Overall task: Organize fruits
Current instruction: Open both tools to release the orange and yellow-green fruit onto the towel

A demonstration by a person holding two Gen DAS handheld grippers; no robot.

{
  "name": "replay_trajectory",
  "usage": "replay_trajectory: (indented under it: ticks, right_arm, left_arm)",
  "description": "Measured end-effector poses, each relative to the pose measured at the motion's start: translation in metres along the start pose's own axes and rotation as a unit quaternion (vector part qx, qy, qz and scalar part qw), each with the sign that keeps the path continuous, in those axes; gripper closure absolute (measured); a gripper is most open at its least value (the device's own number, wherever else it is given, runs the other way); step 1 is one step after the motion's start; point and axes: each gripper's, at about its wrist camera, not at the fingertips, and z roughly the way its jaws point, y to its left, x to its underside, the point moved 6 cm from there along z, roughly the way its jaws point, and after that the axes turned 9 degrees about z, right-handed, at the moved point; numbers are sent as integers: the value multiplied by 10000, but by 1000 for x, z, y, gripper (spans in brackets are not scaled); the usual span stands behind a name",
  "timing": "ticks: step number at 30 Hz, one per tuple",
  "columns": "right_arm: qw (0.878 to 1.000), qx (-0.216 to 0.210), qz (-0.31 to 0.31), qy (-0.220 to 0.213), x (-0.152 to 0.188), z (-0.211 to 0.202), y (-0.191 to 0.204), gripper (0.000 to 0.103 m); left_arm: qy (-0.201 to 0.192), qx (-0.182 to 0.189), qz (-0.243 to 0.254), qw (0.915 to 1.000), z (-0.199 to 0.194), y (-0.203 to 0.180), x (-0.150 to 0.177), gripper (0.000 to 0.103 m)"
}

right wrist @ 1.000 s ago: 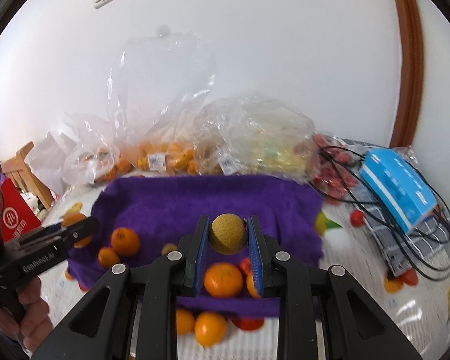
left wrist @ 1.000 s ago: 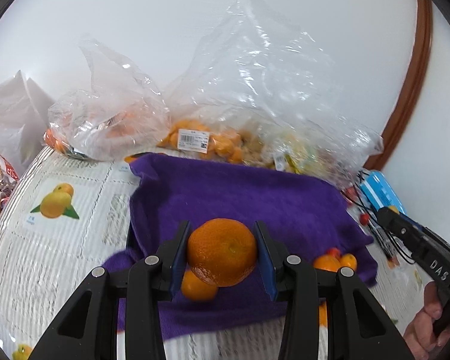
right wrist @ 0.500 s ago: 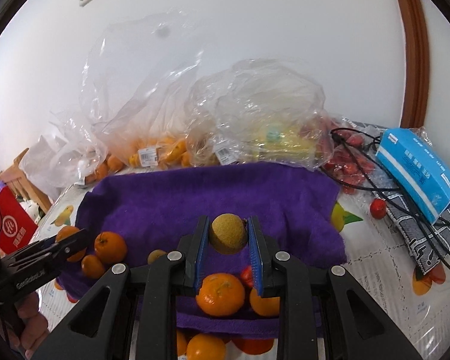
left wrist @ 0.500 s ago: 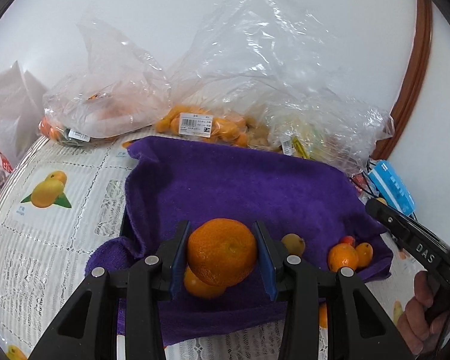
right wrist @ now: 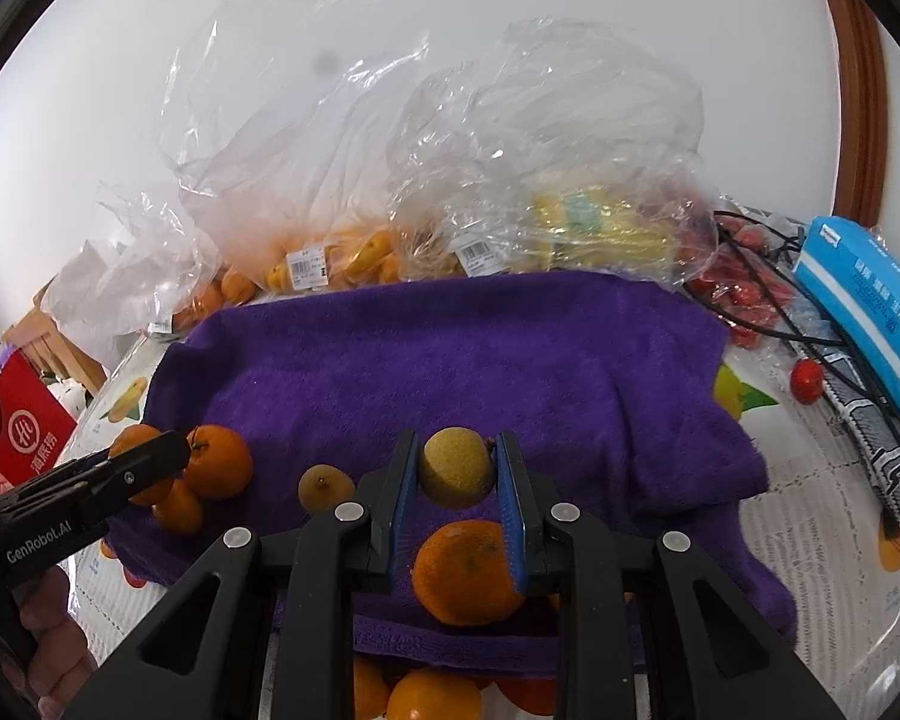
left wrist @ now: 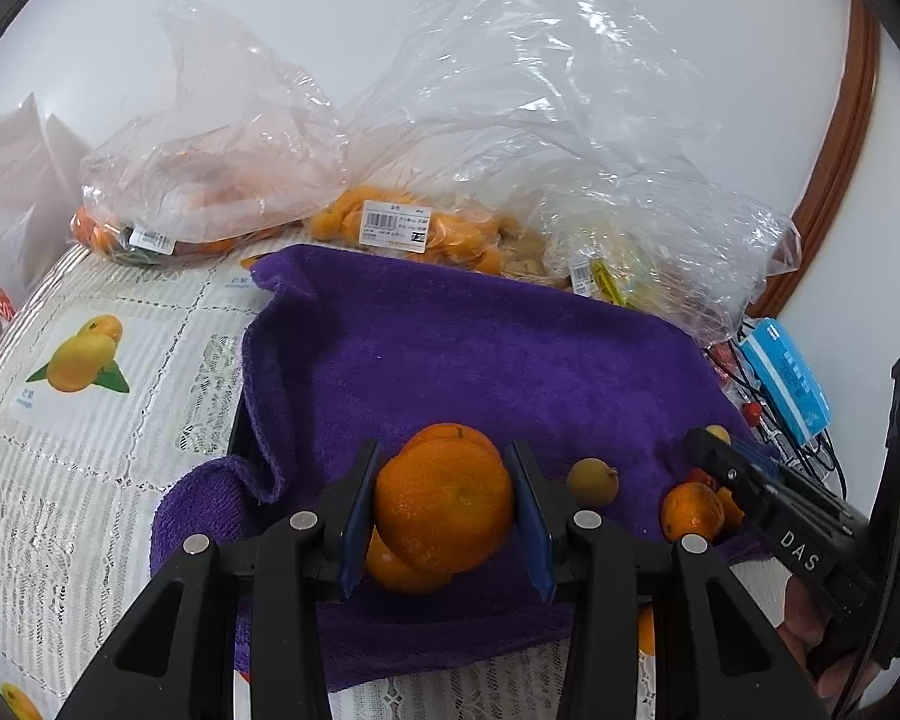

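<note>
My left gripper is shut on a large orange, held just above the purple towel near its front edge. Under it lie other oranges, partly hidden. A small yellow-brown fruit lies on the towel to the right. My right gripper is shut on a small yellow-green round fruit over the towel; an orange lies below its fingers. At the left of the right wrist view the left gripper shows beside oranges.
Clear plastic bags of oranges and other fruit line the wall behind the towel. A blue box, black cables and small red fruits lie to the right. A red packet stands at the left. More oranges lie in front of the towel.
Both grippers have sunk toward the towel, each keeping its fruit. The towel and loose fruit look larger and nearer; the small yellow-brown fruit has come into the left wrist view.
</note>
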Motion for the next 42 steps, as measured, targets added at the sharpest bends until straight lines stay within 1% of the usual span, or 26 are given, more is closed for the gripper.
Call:
replay_trajectory:
  ticks: [11, 19, 24, 26, 29, 34, 37, 39, 42]
  right_arm:
    - [10000, 47, -43, 56, 4, 8, 3, 78]
    - [10000, 6, -3, 21, 1, 3, 2, 78]
    - [10000, 23, -46, 30, 1, 2, 4, 78]
    - [10000, 30, -63, 50, 2, 2, 4, 78]
    - [9999, 59, -93, 69, 3, 3, 4, 77]
    - [9999, 68, -95, 75, 2, 3, 4, 75]
    - [9999, 89, -103, 63, 2, 2, 3, 74]
    - [9999, 113, -121, 31, 1, 1, 2, 70]
    - [9997, 167, -169, -43, 1, -2, 2, 69]
  left_arm:
    - [-18, 46, -13, 10000, 1, -2, 0, 63]
    - [-3, 88, -76, 9999, 6, -3, 1, 63]
    - [11, 36, -57, 10000, 7, -3, 1, 63]
    - [25, 22, -95, 9999, 7, -2, 1, 61]
    - [-56, 42, -177, 9998, 4, 1, -1, 55]
    - [-339, 103, -313, 9989, -10, 6, -7, 48]
    - [-373, 131, -334, 9987, -13, 6, -9, 46]
    - [-361, 168, -384, 9985, -13, 7, -9, 46]
    - [-335, 198, -427, 9983, -13, 9, -9, 46]
